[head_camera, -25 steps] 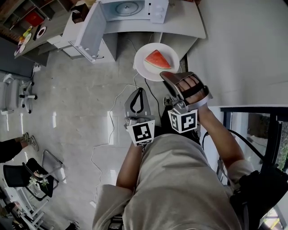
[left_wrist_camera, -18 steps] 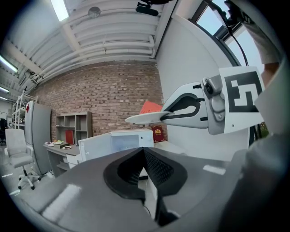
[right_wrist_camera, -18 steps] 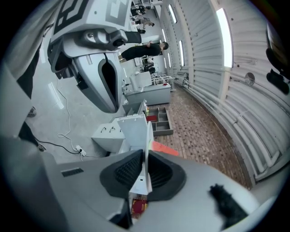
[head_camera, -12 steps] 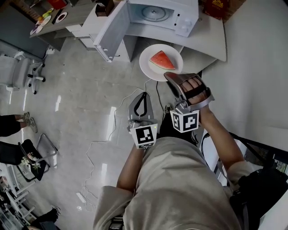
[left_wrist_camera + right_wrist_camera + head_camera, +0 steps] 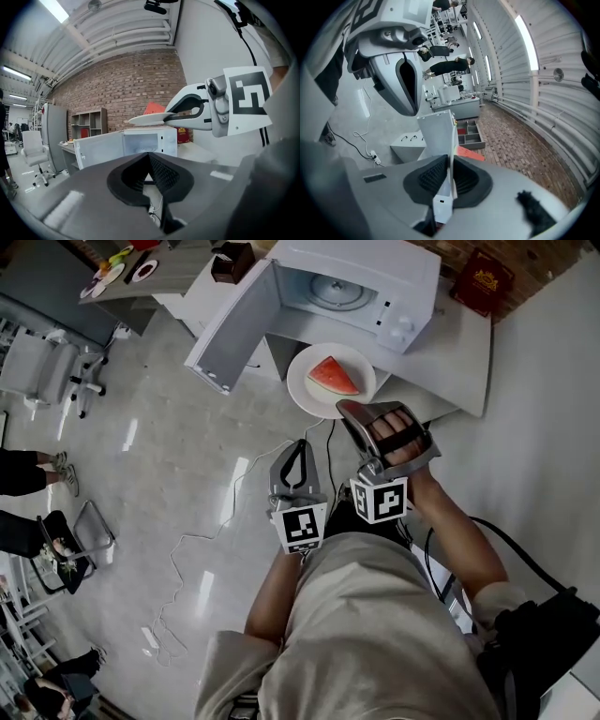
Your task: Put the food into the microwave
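A white plate point(image 5: 305, 382) carries a red watermelon wedge point(image 5: 331, 377). My right gripper point(image 5: 345, 409) is shut on the plate's near rim and holds it level in the air, just in front of the white microwave point(image 5: 361, 277), whose door point(image 5: 230, 329) stands wide open to the left. In the right gripper view the plate point(image 5: 451, 140) shows edge-on between the pads, with the watermelon point(image 5: 471, 153) beyond. My left gripper point(image 5: 298, 444) hangs shut and empty below and left of the plate. The left gripper view shows the plate point(image 5: 150, 118) above the microwave point(image 5: 140, 143).
The microwave stands on a white counter point(image 5: 450, 343) beside a dark red box point(image 5: 483, 282). A small brown box point(image 5: 232, 261) sits left of it. An office chair point(image 5: 42, 371) and a cable point(image 5: 187, 549) are on the grey floor at left.
Both grippers and the plate have moved forward towards the microwave, which now sits lower and larger in the head view. The grip on the plate is unchanged.
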A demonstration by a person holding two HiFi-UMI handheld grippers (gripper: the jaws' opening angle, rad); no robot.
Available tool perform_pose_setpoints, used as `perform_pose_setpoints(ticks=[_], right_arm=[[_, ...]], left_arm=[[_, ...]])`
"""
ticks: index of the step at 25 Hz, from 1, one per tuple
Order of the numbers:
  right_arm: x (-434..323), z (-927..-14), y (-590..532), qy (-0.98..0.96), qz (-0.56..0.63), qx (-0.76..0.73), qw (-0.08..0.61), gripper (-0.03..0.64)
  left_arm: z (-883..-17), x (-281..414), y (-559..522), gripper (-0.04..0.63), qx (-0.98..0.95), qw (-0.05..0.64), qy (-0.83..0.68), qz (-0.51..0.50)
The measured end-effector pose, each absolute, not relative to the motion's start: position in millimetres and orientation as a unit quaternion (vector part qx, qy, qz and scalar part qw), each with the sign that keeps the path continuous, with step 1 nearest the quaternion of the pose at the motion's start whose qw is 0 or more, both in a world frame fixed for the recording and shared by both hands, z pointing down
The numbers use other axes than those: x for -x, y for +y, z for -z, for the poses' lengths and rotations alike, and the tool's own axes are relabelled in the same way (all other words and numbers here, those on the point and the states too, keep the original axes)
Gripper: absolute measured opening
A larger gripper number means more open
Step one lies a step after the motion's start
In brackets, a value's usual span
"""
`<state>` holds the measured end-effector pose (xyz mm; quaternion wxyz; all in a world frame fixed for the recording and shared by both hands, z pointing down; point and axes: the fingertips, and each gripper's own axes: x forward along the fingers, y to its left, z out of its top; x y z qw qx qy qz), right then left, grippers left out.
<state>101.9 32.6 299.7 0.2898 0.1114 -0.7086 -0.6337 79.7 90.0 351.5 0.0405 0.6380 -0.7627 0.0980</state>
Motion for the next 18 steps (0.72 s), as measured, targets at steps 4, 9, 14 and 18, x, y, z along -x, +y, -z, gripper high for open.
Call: perform_pose_setpoints(ticks=[4, 9, 14, 18], right_arm=[[-109.2, -305.8, 3.8, -0.704, 0.640, -0.106, 0.291, 0.029], [-108.4, -314.7, -22.3, -0.707, 0.631, -0.110, 0.298, 0.029], [-93.5, -332.4, -41.3, -0.706, 0.627, -0.112, 0.309, 0.029], [-77.0, -346.6, -58.1, -0.708, 0.617, -0.124, 0.321, 0.029]], left_arm=[[-353.4, -85.4, 61.2, 0.008, -0.631, 0.040, -0.768, -0.102], [-353.8, -79.5, 33.0, 0.008, -0.629, 0.034, -0.769, -0.107], [-361.6, -63.0, 14.3, 0.008, -0.637, 0.033, -0.763, -0.107], [-371.2, -48.2, 1.7, 0.008, -0.651, 0.040, -0.749, -0.113]])
